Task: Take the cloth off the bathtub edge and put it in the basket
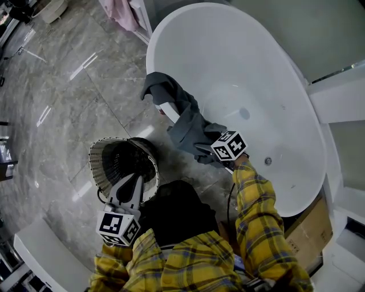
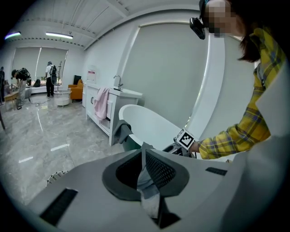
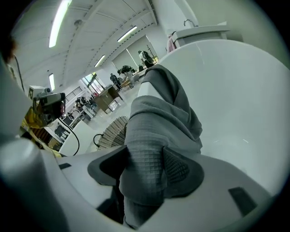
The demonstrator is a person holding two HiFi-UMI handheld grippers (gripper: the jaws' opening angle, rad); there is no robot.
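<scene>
A dark grey cloth (image 1: 182,117) hangs over the near rim of the white bathtub (image 1: 149,57), partly inside and partly outside. My right gripper (image 1: 201,150) is at the cloth's lower end, and in the right gripper view its jaws (image 3: 145,163) stand wide, shut on a thick fold of the cloth (image 3: 158,113). A round wicker basket (image 1: 94,165) stands on the floor left of the tub. My left gripper (image 1: 135,181) hovers over the basket's near rim, shut and holding nothing (image 2: 144,152). The left gripper view also shows the cloth (image 2: 123,131) on the tub (image 2: 152,124).
A pink towel (image 1: 120,14) hangs on a white vanity (image 2: 113,97) beyond the tub. A cardboard box (image 1: 311,231) sits by the tub's near end and a white bench (image 1: 51,251) at lower left. The floor is grey marble tile. People stand far off in the room.
</scene>
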